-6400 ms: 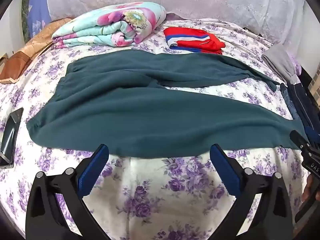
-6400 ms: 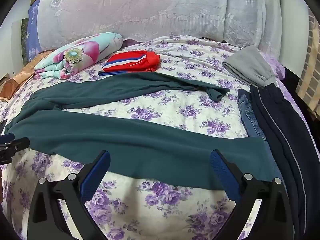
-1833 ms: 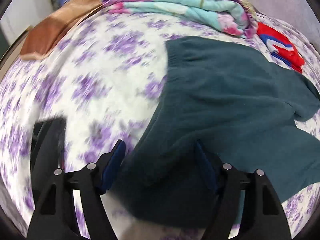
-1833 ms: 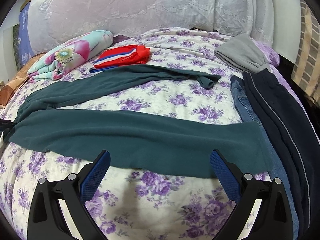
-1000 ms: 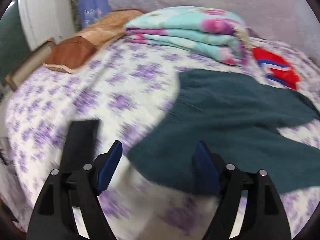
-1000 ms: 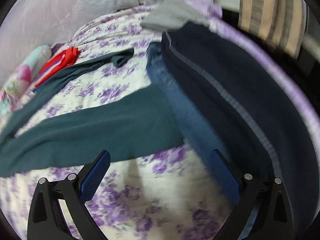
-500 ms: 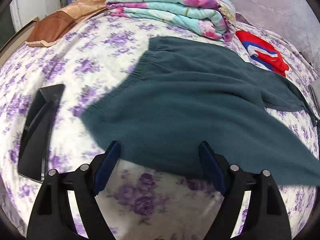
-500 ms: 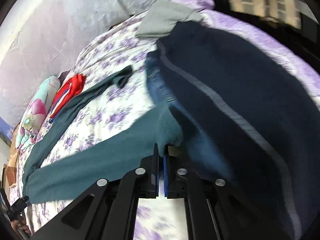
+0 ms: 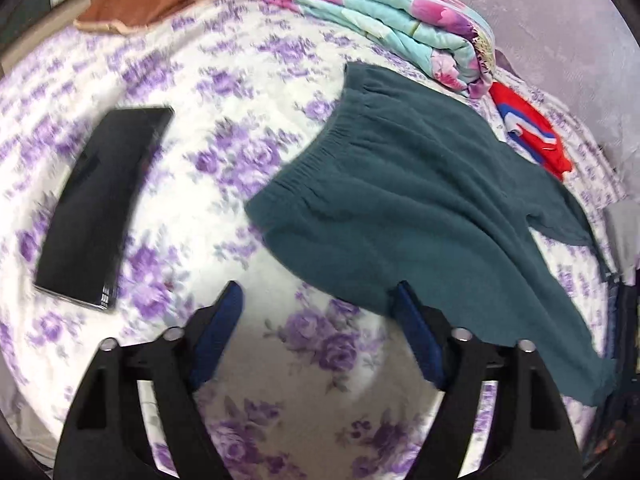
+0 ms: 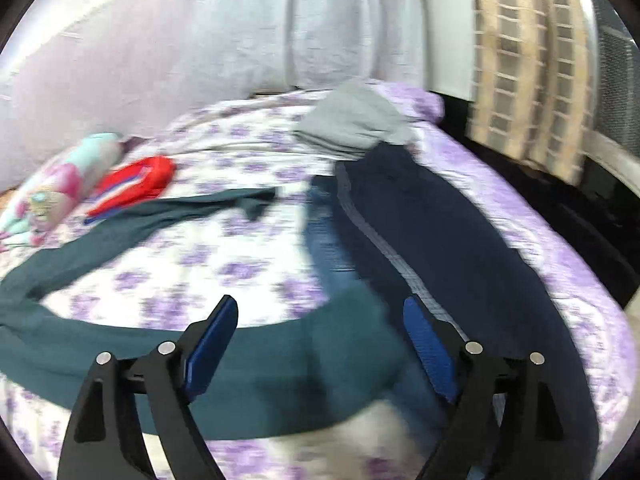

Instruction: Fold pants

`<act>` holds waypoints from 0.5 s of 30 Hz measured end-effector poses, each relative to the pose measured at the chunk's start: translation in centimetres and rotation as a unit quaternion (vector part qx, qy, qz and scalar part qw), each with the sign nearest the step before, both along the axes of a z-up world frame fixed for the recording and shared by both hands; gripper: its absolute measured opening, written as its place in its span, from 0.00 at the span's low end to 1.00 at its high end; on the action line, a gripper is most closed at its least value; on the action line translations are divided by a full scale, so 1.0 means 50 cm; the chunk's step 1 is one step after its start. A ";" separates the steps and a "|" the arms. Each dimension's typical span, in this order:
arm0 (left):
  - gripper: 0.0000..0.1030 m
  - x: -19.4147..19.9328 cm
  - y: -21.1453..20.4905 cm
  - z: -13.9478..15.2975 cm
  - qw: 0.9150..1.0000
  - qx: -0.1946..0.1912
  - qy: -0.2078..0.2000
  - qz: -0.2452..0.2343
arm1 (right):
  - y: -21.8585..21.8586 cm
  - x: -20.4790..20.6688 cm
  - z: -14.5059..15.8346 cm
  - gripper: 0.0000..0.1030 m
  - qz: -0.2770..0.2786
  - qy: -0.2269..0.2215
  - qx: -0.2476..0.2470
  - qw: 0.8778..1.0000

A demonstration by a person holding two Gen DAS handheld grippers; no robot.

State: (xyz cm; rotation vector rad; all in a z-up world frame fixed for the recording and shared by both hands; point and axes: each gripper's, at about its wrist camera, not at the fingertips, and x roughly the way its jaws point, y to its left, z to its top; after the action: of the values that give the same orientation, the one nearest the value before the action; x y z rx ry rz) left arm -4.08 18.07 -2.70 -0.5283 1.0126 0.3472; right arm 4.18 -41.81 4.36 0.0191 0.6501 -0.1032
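Now both tools stand over the two ends of the teal pants (image 9: 420, 208), which lie spread on the floral bed (image 9: 240, 80), both legs apart, no fold made yet.

Right tool (image 10: 320, 340): half a second back its jaws were pinched flat at the near leg's cuff (image 10: 352, 336); now they are opening, wide, blue pads clear of the cloth. The cuff lies between and under them, not pressed. Reads as a pinch let go, or missed. The view is blurred, so whether the cuff shifted I cannot tell.

Left tool (image 9: 316, 332): jaws closing but not gripping. The pants' near edge runs by the right-hand pad (image 9: 416, 328); only bedsheet shows between the pads. Against half a second ago, the waistband (image 9: 320, 148) sits farther toward 1 o'clock in this view, and the black phone (image 9: 100, 204) at 9 o'clock shows larger and nearer centre.

Surroundings: folded floral quilt (image 9: 380, 16) at 12 o'clock, red striped garment (image 9: 532, 136) at 2 o'clock in the left view; navy pants (image 10: 460, 240) and jeans (image 10: 328, 236) just beside the cuff at 1 o'clock in the right view, grey garment (image 10: 352, 120) beyond.

Judgement: neither end is held, so the first fold, leg onto leg, has not begun. Both grips need taking afresh. Risk at the cuff: catching the jeans along with it.
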 end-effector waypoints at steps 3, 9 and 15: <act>0.54 0.017 0.005 -0.002 0.999 -0.036 -0.007 -0.004 | 0.021 -0.003 -0.011 0.83 0.030 0.004 0.005 1.000; 0.02 0.075 0.017 -0.018 0.997 -0.071 -0.010 0.021 | 0.058 -0.007 -0.036 0.83 0.066 0.028 0.007 0.997; 0.02 0.030 0.007 0.065 0.997 0.001 -0.057 0.048 | 0.041 -0.003 -0.086 0.83 0.056 0.090 0.010 0.994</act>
State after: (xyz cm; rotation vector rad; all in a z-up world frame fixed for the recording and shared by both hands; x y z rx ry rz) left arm -2.55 18.43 0.58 -0.5899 0.8793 0.3981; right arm 4.01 -39.76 0.04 -0.0065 0.8314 0.0104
